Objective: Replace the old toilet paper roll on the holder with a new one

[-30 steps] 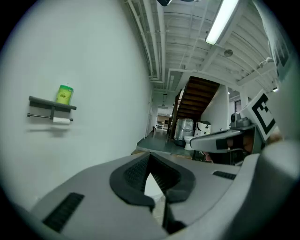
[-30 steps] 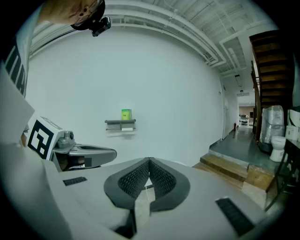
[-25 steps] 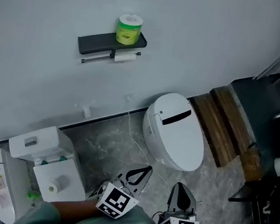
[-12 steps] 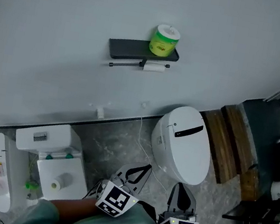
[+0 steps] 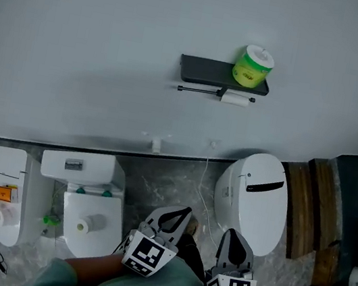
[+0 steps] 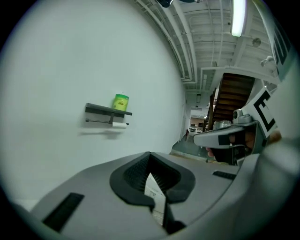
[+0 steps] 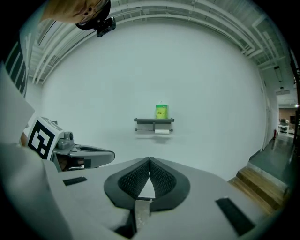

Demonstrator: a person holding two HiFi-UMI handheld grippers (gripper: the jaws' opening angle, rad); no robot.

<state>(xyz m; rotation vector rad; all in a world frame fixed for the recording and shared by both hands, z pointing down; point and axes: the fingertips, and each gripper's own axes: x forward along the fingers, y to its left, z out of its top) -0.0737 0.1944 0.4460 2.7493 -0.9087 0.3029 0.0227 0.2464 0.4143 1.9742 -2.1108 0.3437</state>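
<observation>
Both pressed together and empty here: left hand-held gripper point(image 6: 149, 153), right hand-held gripper point(image 7: 149, 160), well apart from the wall shelf point(image 5: 205, 71) carrying the green-wrapped roll point(image 5: 253, 67).

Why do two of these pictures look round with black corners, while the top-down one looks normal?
Left gripper view: its wide-angle lens bends the ceiling pipes and blackens the corners, and the ceiling light glares white. Right gripper view: same rounding; the shelf looks small but sharp. Head view: hardly bent, evenly and rather dimly lit.
</observation>
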